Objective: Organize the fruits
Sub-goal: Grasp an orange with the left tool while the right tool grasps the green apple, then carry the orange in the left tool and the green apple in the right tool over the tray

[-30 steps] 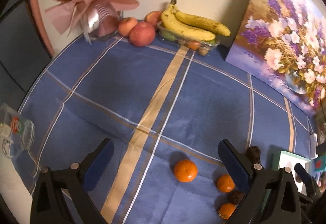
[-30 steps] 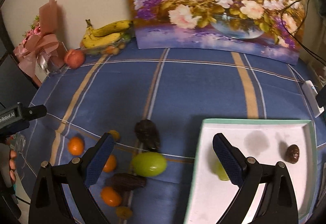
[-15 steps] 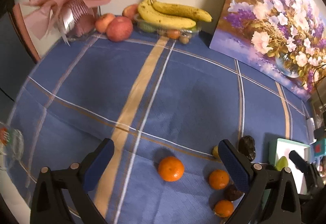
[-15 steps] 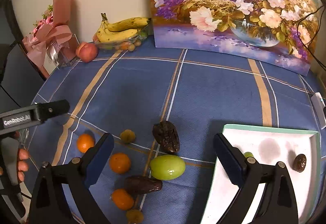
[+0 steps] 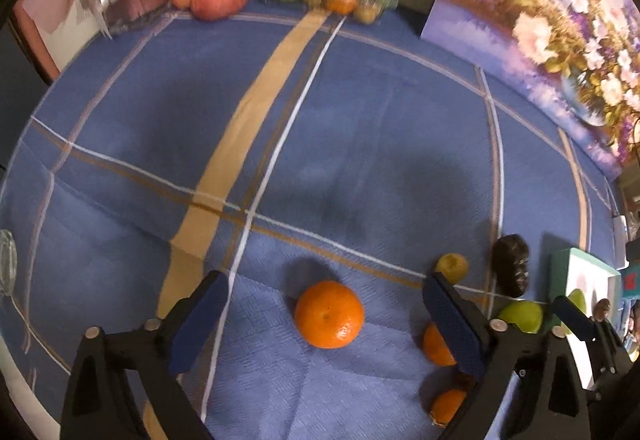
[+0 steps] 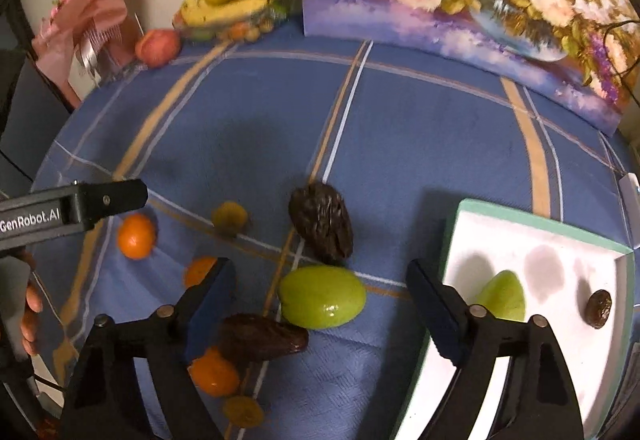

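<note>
A: Left gripper (image 5: 325,314) gaping wide, nothing held, a round orange tangerine (image 5: 329,314) centred between its jaws, lined up to grab, I'd say.

B: Right gripper (image 6: 321,300) equally wide and empty, framing the smooth green fruit (image 6: 322,297). The white, green-rimmed tray (image 6: 536,222) waits alongside; its near corner is cut off.

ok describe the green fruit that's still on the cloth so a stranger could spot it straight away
Start at the white tray with the green rim on the blue checked cloth. Just left of it, on the cloth, lies the green fruit between the right gripper fingers. Its neighbours are dark, wrinkled or orange; it alone is smooth, glossy green.
</note>
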